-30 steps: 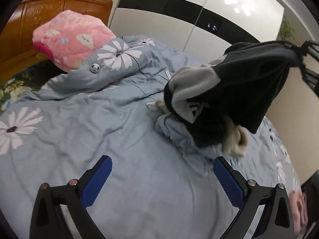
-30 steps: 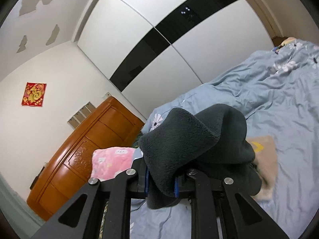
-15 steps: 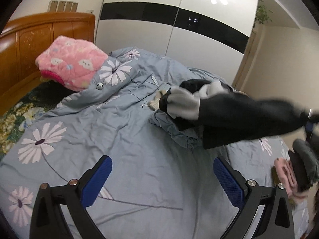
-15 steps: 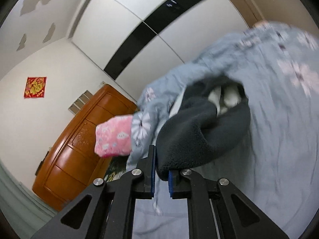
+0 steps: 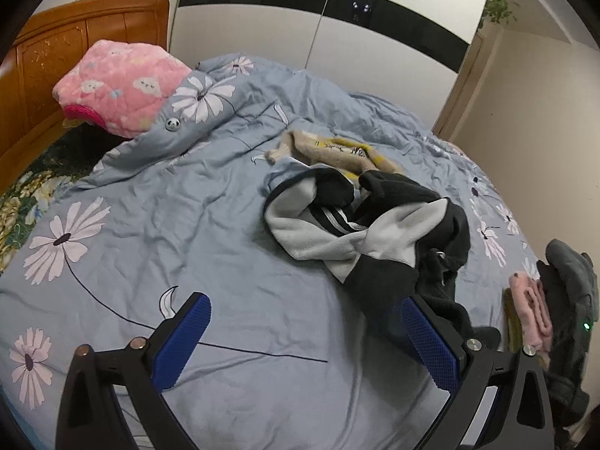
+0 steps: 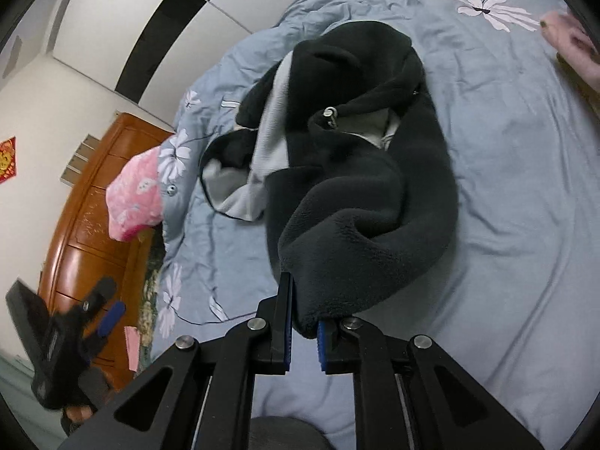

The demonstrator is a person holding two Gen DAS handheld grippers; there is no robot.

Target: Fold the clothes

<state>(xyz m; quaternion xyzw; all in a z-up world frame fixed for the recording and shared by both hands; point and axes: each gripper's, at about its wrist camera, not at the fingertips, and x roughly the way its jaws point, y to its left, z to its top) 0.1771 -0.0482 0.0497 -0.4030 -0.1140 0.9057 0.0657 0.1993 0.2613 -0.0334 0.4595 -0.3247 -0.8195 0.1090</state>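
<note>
The black fleece jacket (image 6: 360, 187) hides part of the tan garment (image 5: 337, 150) behind it. The folded pink item (image 5: 530, 311) beside the jacket is cut off by the right gripper's blurred body.

Each black claw (image 5: 300, 337) carries blue textured pads (image 5: 427, 341) and silver screws (image 5: 471, 344).

A home bedroom: a bed (image 5: 157, 202) spread with a grey-blue daisy-print duvet, a carved wooden headboard (image 5: 71, 45) at its head, a pink quilted blanket (image 5: 123, 86) bundled against it, and a white-and-black sliding wardrobe (image 5: 318, 30) beyond the bed.
</note>
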